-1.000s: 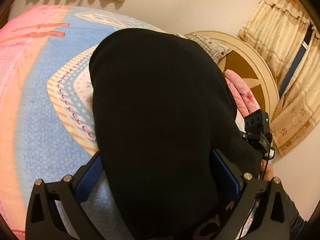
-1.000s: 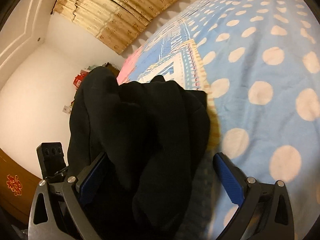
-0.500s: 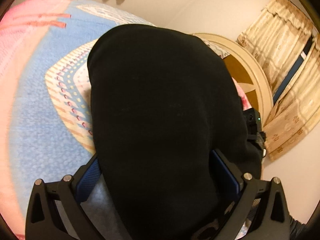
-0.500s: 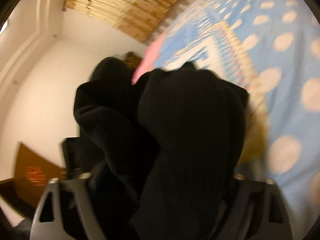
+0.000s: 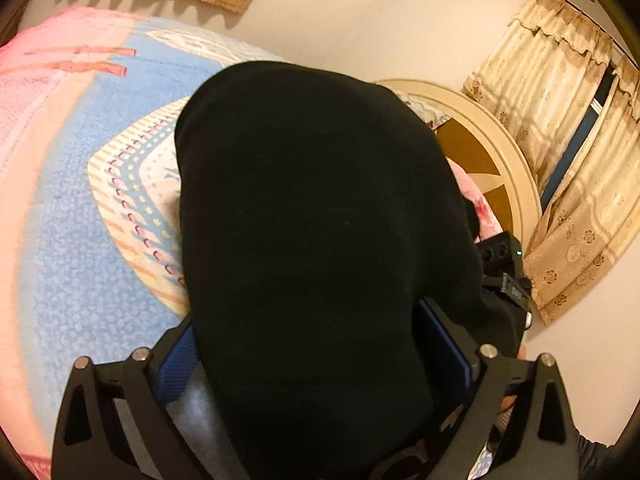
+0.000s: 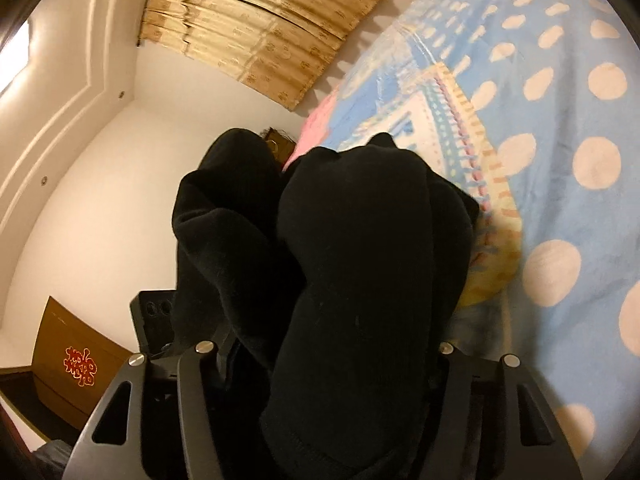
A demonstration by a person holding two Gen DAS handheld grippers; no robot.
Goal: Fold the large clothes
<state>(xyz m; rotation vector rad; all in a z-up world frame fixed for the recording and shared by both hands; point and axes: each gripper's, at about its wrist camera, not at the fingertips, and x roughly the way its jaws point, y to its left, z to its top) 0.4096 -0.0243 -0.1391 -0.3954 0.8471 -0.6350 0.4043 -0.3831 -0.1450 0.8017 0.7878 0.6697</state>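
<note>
A bulky black garment point(image 5: 312, 200) lies heaped on the blue patterned blanket point(image 5: 60, 240) and fills the gap between my left gripper's point(image 5: 308, 320) blue pads. Those jaws stand wide and are closing, with the cloth bulging up between them. In the right wrist view the same black garment point(image 6: 360, 240) is bunched in thick folds between the fingers of my right gripper point(image 6: 320, 344). Its jaws are closing, and the pads are buried in the fabric, which swells over them. The other gripper's black body shows at the garment's edge in each view point(image 5: 504, 264) point(image 6: 154, 320).
The blue blanket with pale dots point(image 6: 560, 120) spreads to the right of the right gripper. A round cream headboard point(image 5: 500, 152) and beige curtains point(image 5: 560, 120) stand beyond the bed. White walls, another curtain point(image 6: 260, 32) and a brown cabinet point(image 6: 76, 368) lie off the bed's side.
The right gripper's fingers have drawn in onto the black garment, hiding their blue pads, and its view has tilted upward. The left fingers have narrowed slightly around the cloth.
</note>
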